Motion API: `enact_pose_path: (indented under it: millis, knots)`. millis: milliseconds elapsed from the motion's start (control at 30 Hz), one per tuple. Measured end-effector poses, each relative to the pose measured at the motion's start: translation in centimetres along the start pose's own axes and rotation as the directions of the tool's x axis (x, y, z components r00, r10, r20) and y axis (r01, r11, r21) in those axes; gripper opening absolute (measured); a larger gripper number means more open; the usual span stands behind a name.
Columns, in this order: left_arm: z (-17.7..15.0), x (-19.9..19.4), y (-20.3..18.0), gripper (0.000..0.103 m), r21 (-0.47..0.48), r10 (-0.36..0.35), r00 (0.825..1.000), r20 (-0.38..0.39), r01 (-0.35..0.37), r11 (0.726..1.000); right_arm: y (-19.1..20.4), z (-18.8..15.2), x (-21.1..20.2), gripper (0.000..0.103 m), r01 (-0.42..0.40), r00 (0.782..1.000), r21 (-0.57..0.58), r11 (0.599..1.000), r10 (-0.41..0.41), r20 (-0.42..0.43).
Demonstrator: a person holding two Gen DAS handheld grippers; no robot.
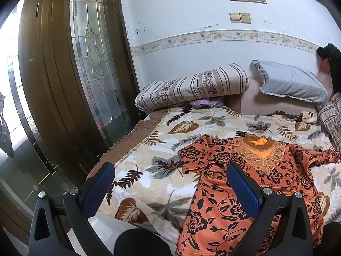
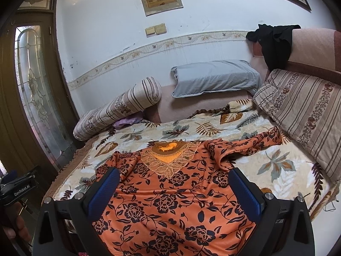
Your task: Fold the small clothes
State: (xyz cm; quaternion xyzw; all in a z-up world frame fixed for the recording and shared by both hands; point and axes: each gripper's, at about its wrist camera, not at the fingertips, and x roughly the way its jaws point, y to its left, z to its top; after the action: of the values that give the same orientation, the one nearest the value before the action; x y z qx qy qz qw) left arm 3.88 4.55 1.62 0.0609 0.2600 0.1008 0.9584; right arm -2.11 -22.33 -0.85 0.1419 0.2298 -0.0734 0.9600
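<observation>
Ok, both claws up over the bed — nothing picked up yet. The orange floral top (image 2: 177, 198) lies face up on the leaf-print blanket (image 1: 170, 128), neck w/ the lace collar (image 2: 170, 160) pointing at the far wall, hem toward me. My left gripper (image 1: 170, 189) is spread wide and empty, hanging over the top's left edge, near the left sleeve (image 1: 196, 155). Right gripper (image 2: 174, 194) also spread wide, empty, over the chest area.

Step in hand, as I judge it: fold the sleeves in. The right sleeve (image 2: 251, 143) is stretched out and rumpled toward the striped cushion (image 2: 302, 117), so I'd take that cuff first w/ the right claw, pinch one layer only, lift low and lay it across the chest. Left sleeve is short and partly bunched — flatten before folding, else the crease goes crooked.

Fabric looks thin and slippery, prob slides on the plush blanket, so slow drags — and watch I don't nip the blanket along w/ it.
</observation>
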Motion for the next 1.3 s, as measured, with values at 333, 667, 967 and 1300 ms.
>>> enact_pose_path:
  millis: [333,667,967,1300]
  knots:
    - [0.1,0.3,-0.6,0.103,0.008,-0.007,1.000,-0.004,0.007,1.000,-0.7,0.4,-0.2,0.103,0.011,1.000,0.010,1.000,-0.011,0.009]
    - [0.1,1.0,-0.7,0.103,0.010,-0.001,1.000,-0.015,0.001,1.000,-0.4,0.2,0.6,0.103,0.008,1.000,-0.001,1.000,-0.008,-0.011]
    - [0.4,0.8,-0.5,0.103,0.008,0.006,1.000,-0.006,-0.006,1.000,-0.4,0.3,0.7,0.103,0.008,1.000,0.007,1.000,-0.008,-0.011]
    - [0.3,0.9,-0.3,0.103,0.004,0.009,1.000,-0.011,-0.009,1.000,-0.6,0.3,0.6,0.103,0.010,1.000,0.008,1.000,-0.010,-0.009]
